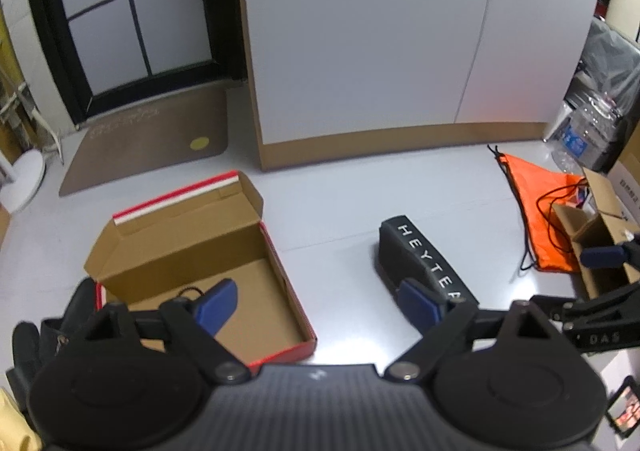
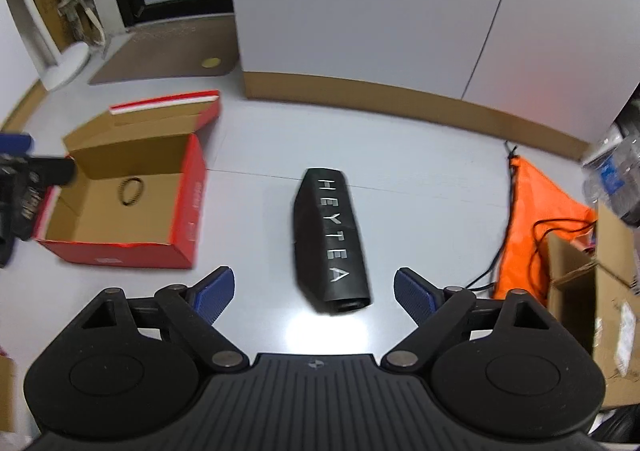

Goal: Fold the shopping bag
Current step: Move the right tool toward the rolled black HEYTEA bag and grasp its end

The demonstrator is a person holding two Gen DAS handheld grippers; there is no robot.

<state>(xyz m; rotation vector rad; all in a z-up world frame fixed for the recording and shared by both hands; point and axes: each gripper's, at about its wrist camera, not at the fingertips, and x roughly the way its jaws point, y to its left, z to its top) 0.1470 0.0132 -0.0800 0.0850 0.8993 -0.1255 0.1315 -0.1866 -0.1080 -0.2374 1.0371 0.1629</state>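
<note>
White floor (image 2: 260,131): folded black bag (image 2: 330,239) lying; both tools (image 1: 320,305) (image 2: 314,297) wide open, empty.

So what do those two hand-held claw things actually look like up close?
Both match: the left gripper and right gripper are matte black, with two round discs, angular link arms with silver pivot pins, a ribbed centre plate, and textured blue pads on the fingers.

the black shopping bag (image 2: 330,239) printed "heytea" lies folded into a long narrow bundle on the pale floor (image 2: 256,211).
</note>
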